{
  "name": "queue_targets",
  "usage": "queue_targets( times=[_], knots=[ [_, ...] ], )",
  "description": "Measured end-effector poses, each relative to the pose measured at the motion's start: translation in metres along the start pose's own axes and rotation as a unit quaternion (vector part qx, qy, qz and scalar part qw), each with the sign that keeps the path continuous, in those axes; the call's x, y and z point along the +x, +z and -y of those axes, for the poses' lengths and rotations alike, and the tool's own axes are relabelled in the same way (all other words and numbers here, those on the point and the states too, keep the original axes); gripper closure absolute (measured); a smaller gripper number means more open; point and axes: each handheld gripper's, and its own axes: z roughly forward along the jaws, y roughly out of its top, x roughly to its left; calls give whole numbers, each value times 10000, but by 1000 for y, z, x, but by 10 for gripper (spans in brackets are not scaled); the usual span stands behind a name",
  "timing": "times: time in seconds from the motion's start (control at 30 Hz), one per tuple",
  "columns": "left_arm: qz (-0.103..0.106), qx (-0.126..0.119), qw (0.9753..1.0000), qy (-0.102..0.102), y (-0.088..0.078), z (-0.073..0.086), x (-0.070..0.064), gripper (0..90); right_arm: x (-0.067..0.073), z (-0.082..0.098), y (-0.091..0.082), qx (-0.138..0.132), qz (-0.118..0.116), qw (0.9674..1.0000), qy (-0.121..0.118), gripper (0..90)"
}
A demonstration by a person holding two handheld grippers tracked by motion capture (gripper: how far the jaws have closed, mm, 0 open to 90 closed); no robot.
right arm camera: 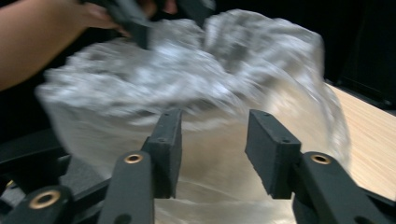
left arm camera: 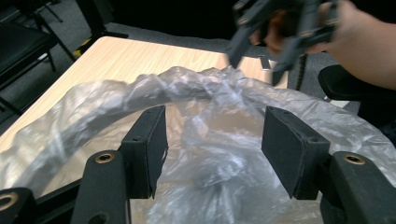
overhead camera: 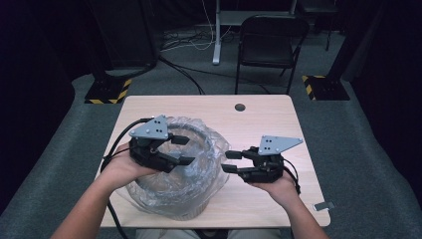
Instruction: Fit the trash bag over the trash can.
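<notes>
A clear crumpled plastic bag (overhead camera: 201, 133) stands on the wooden table (overhead camera: 263, 119), draped over something round and dark that shows through it. My left gripper (overhead camera: 183, 150) hovers over the bag's left rim, open. In the left gripper view its pads (left arm camera: 152, 149) stand wide apart above the bag (left arm camera: 205, 88) without pressing it. My right gripper (overhead camera: 230, 162) sits just right of the bag, pointing at it, open. The bag's wall (right arm camera: 210, 70) lies beyond its own pads (right arm camera: 273, 154), blurred. Each gripper shows far off in the other's view: the right gripper (left arm camera: 254, 63) and the left gripper (right arm camera: 140, 23).
A round hole (overhead camera: 240, 107) is set in the table near its far edge. A small grey tag (overhead camera: 324, 205) lies at the right front corner. Behind the table stand a black folding chair (overhead camera: 268, 45) and two stand bases with yellow-black stripes (overhead camera: 107, 92).
</notes>
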Motion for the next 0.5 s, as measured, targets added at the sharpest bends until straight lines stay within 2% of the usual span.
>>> queue_targets(
  times=[0.07, 0.13, 0.17, 0.27, 0.33, 0.37, 0.4, 0.47, 0.5],
  knots=[
    [-35, -25, 10000, -43, -2, 3, 0, 403, 10, -5, -1, 5, -210, 9997, -79, 488],
    [-69, -34, 9999, -84, -4, 6, 1, 402, 16, -8, 1, 147, -407, 9991, -45, 465],
    [-83, -40, 9999, -101, -4, 7, 1, 403, 21, -9, 4, 237, -413, 9988, -93, 459],
    [-106, -68, 9998, -163, -5, 9, 1, 403, 29, -8, 12, 288, -385, 9988, -126, 425],
    [-110, -98, 9997, -206, -5, 9, 1, 403, 31, -5, 19, 273, -214, 9993, -107, 416],
    [-91, -112, 9996, -227, -5, 9, 1, 402, 31, -3, 21, 189, -40, 9997, -120, 460],
    [-75, -118, 9996, -239, -5, 9, 1, 401, 30, -3, 21, 141, 37, 9998, -133, 501],
    [-63, -77, 9997, -206, -5, 9, 0, 402, 29, -1, 21, 110, 158, 9997, -114, 608],
    [-57, -56, 9998, -182, -5, 9, 0, 404, 27, -1, 20, 90, 139, 9998, -120, 694]
  ],
)
